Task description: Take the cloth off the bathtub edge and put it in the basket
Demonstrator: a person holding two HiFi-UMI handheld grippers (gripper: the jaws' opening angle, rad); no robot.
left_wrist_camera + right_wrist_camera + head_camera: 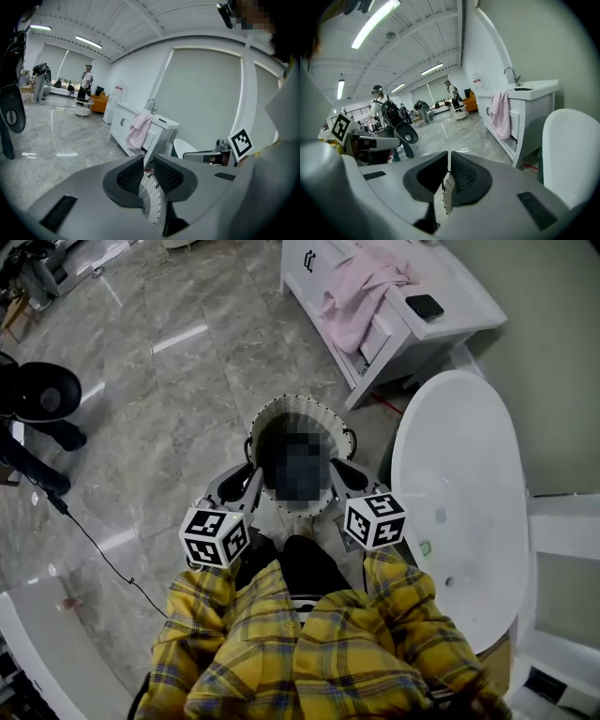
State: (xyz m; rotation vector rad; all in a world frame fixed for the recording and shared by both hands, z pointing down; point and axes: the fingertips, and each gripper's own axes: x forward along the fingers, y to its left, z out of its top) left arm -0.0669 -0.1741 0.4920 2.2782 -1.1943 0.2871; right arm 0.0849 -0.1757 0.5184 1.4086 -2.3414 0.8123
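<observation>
A white perforated basket (281, 411) stands on the floor in front of me, its inside covered by a blurred patch. My left gripper (249, 478) is shut on its left rim, and the left gripper view shows the perforated wall (151, 197) pinched between the pads. My right gripper (341, 471) is shut on the right rim, with a strip of basket wall (447, 192) between its jaws. The white bathtub (459, 474) lies to the right, with no cloth on its visible edge. A pink cloth (356, 296) hangs over the front of the white vanity cabinet (412, 329).
A dark flat object (425, 306) lies on the vanity top. A black device (42, 390) with a cable trailing over the marble floor stands at the left. People (379, 110) stand far back in the room. The tub (574, 150) is close on the right.
</observation>
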